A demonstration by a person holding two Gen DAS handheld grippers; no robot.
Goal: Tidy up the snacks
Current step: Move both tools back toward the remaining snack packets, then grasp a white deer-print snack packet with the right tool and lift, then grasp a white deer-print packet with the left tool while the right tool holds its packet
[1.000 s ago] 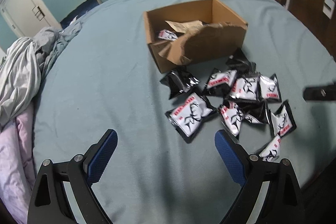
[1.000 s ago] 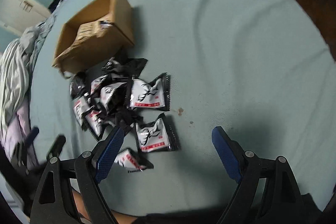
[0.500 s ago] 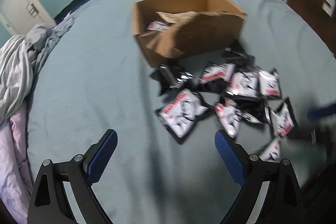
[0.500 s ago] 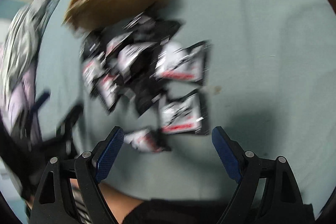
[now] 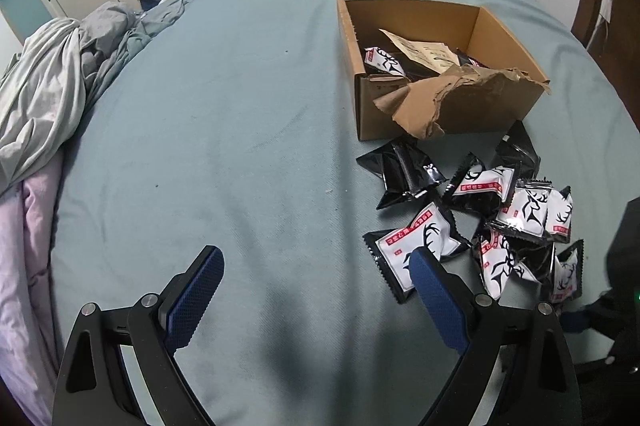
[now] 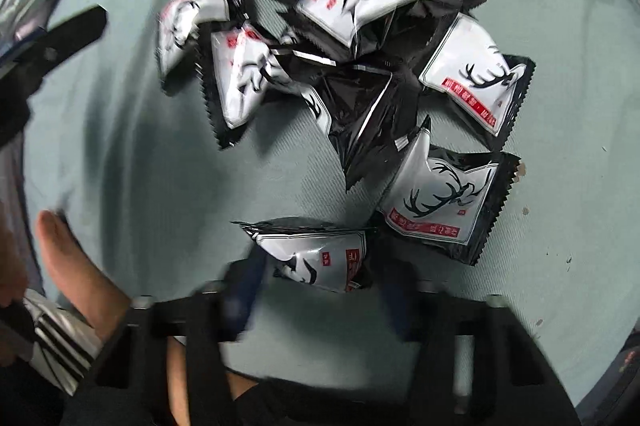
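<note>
Nearest packet [image 6: 316, 258]: being lined up low in the right wrist view, between the blurred fingers of the right gripper [image 6: 320, 290]; contact cannot be told.
Right claw: being held spread around the packet, not clamped as far as the blur allows.
Snack pile [image 5: 480, 222]: lying loose at right of the left wrist view, packets overlapping, just below the cardboard box [image 5: 440, 66].
Box: one packet being kept inside beside crumpled paper; torn flap [image 5: 436, 98] sagging over the near wall.
Left gripper [image 5: 316, 278]: being held released over bare blanket [image 5: 200, 126], grasping nothing.
Risk, slip: glossy film is likely being pinched at a corner, so it may squirt out.
Risk, snag: neighbouring packet [image 6: 444, 198] may be dragged along.
Risk, flap: entry may be blocked.
</note>
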